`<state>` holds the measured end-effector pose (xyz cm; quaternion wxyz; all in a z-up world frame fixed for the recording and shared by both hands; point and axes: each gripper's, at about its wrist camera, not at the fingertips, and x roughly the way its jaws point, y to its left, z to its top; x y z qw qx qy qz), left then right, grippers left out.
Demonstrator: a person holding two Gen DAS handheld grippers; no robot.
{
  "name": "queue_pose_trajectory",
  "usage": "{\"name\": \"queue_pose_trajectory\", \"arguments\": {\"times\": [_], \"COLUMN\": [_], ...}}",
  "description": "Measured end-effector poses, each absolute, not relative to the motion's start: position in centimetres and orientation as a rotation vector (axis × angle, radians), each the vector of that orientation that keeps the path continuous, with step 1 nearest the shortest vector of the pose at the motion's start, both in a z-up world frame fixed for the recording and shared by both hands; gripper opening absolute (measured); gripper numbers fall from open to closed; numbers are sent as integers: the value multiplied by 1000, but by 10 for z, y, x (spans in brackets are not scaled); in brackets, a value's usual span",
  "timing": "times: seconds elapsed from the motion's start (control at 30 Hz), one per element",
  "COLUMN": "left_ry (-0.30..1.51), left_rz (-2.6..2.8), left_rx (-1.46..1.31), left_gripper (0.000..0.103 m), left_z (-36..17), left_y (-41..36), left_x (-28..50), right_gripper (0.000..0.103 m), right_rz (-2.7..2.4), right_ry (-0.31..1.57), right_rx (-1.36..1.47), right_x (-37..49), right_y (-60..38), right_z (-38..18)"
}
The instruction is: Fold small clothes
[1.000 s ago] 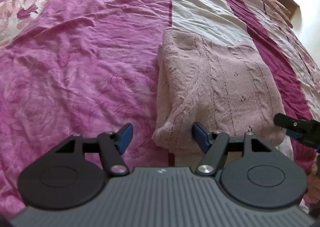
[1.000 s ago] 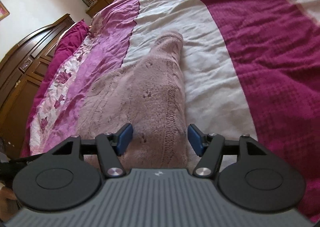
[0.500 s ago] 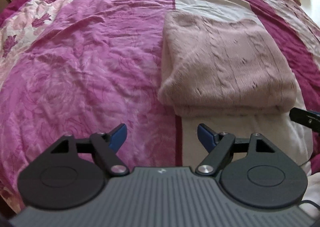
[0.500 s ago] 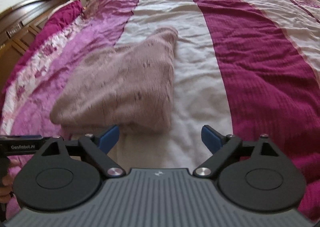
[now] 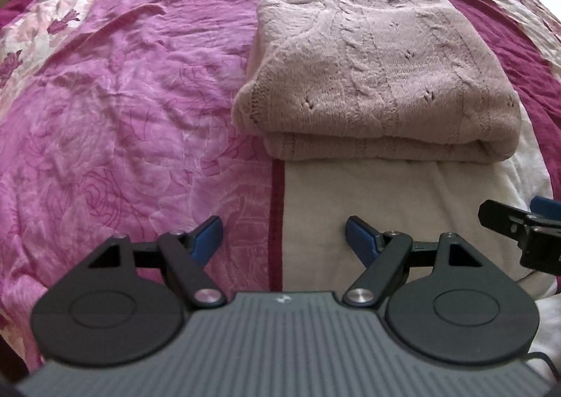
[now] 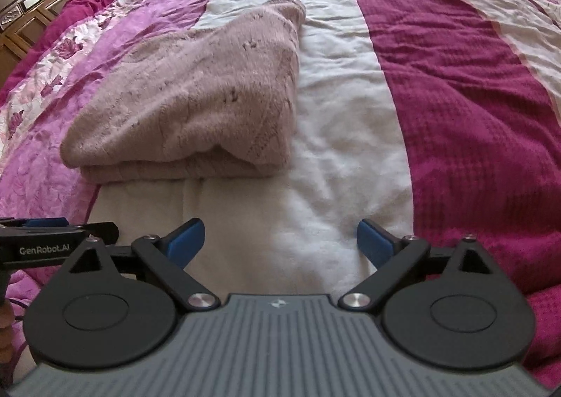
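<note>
Bedspread (image 5: 147, 109) fills nearly everything we see: wide lengthwise bands, a glossy pink one with a faint rose print and lots of creases, a cream band (image 6: 336, 158) down the middle, then dark magenta textured bands (image 6: 466, 123) alternating with paler stripes toward the far side. We note a floral border of dark roses on pale ground (image 5: 42, 29) along the pink band's outer edge. Folded pale-pink knit sweater (image 5: 378, 81) lies flat on the bed, mostly on the cream band with its left edge overlapping onto the pink one; layers are stacked, thick folded edge facing us, cable and eyelet pattern on top. In the right wrist view the same sweater (image 6: 196, 95) sits left of centre, well clear of the magenta band. Left gripper (image 5: 284, 239) hangs over the seam between pink and cream, short of the sweater's near edge; its blue pads stand apart with nothing but bedding between them, and the gap has widened over the last moment. Right gripper (image 6: 280, 243) is over bare cream cloth, also short of the sweater, jaws spread very wide and just been opening further, nothing between them. Each claw's tip shows at the edge of the other's view, so they sit side by side. Room: dark carved wooden headboard or cabinet (image 6: 31, 1) at upper left, more wood furniture along the far edge, a strip of white wall at the far right.
</note>
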<state>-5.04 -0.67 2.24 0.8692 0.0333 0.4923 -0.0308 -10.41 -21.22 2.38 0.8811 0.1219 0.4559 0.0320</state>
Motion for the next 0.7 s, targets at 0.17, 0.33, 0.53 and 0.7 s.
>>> {"name": "queue_pose_trajectory", "arguments": {"times": [0.17, 0.33, 0.53, 0.7], "left_ry": [1027, 1016, 1010, 1009], "left_rz": [-55, -48, -47, -46], "left_rx": [91, 82, 79, 78], "left_gripper": [79, 79, 79, 79], "left_z": [19, 18, 17, 16], "left_y": [-11, -11, -11, -10], "left_x": [-50, -51, -51, -52], "right_gripper": [102, 103, 103, 103], "right_rz": [64, 60, 57, 57], "right_ry": [952, 948, 936, 936], "right_rx": [237, 222, 201, 199], "right_x": [-103, -102, -103, -103], "right_y": [-207, -203, -200, -201], "right_z": [18, 15, 12, 12]}}
